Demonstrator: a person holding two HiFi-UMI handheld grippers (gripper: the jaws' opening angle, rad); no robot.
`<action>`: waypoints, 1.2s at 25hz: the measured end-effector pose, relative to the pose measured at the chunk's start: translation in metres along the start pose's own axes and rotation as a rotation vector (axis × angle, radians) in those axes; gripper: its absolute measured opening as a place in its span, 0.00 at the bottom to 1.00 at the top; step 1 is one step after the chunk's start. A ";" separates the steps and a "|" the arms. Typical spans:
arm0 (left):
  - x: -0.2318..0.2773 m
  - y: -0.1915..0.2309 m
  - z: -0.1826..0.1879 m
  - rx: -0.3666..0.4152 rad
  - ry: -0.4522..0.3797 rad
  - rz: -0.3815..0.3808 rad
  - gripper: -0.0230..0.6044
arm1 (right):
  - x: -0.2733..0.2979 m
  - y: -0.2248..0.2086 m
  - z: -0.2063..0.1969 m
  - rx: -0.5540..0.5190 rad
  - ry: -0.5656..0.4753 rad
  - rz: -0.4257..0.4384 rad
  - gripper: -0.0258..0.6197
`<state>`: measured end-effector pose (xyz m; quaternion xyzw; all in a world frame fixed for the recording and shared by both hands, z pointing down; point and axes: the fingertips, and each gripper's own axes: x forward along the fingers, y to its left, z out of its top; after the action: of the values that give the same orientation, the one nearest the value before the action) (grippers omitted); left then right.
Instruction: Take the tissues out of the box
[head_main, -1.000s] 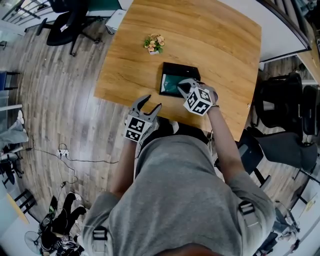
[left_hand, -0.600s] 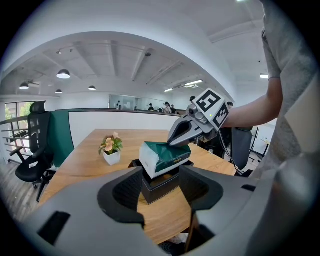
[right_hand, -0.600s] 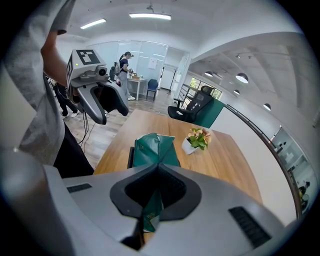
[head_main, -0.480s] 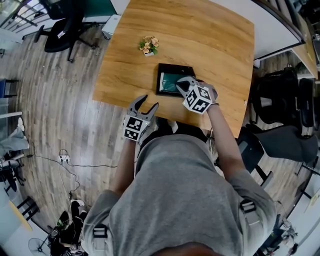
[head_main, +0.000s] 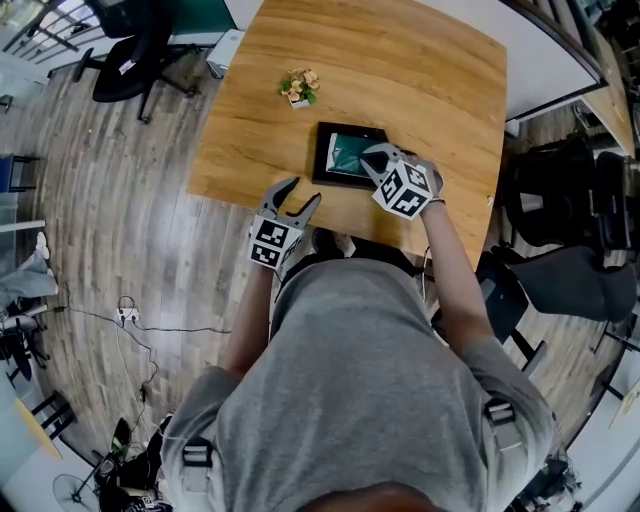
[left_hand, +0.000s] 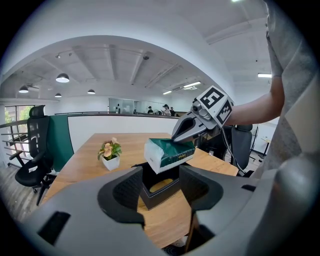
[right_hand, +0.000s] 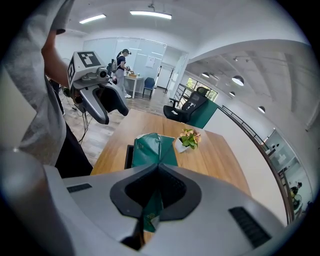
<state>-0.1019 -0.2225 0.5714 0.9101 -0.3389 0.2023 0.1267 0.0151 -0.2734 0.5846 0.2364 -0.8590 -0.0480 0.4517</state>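
Tissue pack (left_hand: 169, 154): tilted over the box, wrapper corner pinched.
Box (left_hand: 156, 196): black, on the table (head_main: 420, 70); far rim hidden behind the pack.
Right gripper (right_hand: 159, 167): clamped on the wrapper.
Left gripper (head_main: 303, 195): jaws apart, empty, near-left of the box.

The scene is lit brightly and evenly by ceiling lamps (left_hand: 62, 78). Glare is thrown on the floor (head_main: 140, 230). Gripper views are strongly bent and darkened at their edges.
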 end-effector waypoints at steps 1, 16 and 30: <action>0.000 -0.001 0.001 -0.001 0.002 -0.003 0.43 | -0.001 0.000 0.000 -0.001 0.000 -0.004 0.05; 0.002 -0.011 -0.002 0.008 0.005 -0.023 0.43 | -0.011 0.009 0.004 -0.009 -0.009 -0.024 0.05; -0.005 -0.009 -0.007 0.008 0.010 -0.025 0.43 | -0.009 0.013 0.008 -0.005 -0.009 -0.030 0.05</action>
<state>-0.1011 -0.2108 0.5746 0.9137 -0.3258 0.2068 0.1272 0.0082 -0.2584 0.5769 0.2478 -0.8573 -0.0582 0.4475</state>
